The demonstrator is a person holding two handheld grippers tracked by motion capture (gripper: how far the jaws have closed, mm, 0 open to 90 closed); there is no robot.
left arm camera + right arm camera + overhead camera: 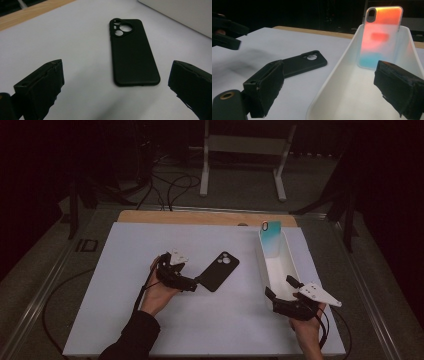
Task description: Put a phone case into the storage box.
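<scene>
White frame (243, 157) (perhaps a stand) behind table (150, 217)

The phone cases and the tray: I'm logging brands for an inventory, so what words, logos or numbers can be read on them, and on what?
None can be read.
Black phone case: plain back, no print visible.
Iridescent phone case: a blurred reddish patch, no legible text.
White tray: bare walls, no label.
Left gripper, right gripper: no markings visible.

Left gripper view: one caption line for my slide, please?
Open tongs poised over a black phone case lying flat.
</scene>
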